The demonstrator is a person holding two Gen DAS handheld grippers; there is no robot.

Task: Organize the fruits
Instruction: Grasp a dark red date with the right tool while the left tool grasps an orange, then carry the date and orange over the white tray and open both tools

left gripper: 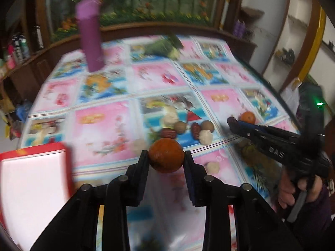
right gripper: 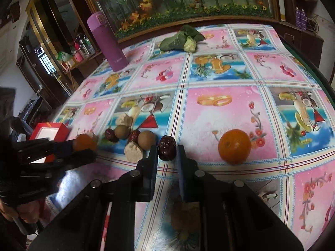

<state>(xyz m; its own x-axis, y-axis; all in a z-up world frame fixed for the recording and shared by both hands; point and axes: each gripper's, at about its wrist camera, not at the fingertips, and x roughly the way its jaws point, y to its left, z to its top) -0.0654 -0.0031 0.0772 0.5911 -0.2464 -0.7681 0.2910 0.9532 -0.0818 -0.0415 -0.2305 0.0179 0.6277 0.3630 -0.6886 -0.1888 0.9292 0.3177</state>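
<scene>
Left gripper (left gripper: 166, 156): jaws clamped on an orange (left gripper: 166, 155), 1 finger on each side, fruit held up off the table; from the right wrist view the same gripper (right gripper: 84, 148) comes in from the left with the orange (right gripper: 84, 142) at its tip.
Right gripper (right gripper: 166, 153): down at the cloth, jaws part open, a dark red date (right gripper: 166, 151) sitting right between the fingertips; whether the pads touch it, I cannot tell. From the left wrist view it (left gripper: 232, 122) reaches in from the right, its state unclear there.
Second orange (right gripper: 234, 149): resting on the tablecloth (right gripper: 219, 79), just right of the right gripper, apart from it; in the left wrist view (left gripper: 248, 117) it sits just behind the right gripper's tip.
Small fruit cluster: 2 brown round fruits, (right gripper: 122, 132) and (right gripper: 147, 139), 2 more dates, (right gripper: 110, 135) and (right gripper: 134, 136), and pale lumps, 1 of them (right gripper: 133, 152) near the right gripper's left finger, all bunched together left of the held date.
Red box (left gripper: 33, 184): open, white inside, at the table's near left edge; the left wrist view is blurred there.
Purple flask (right gripper: 106, 41): upright at the far left of the table.
Leafy vegetable (right gripper: 182, 38): lying at the far edge, well apart from the fruit.
</scene>
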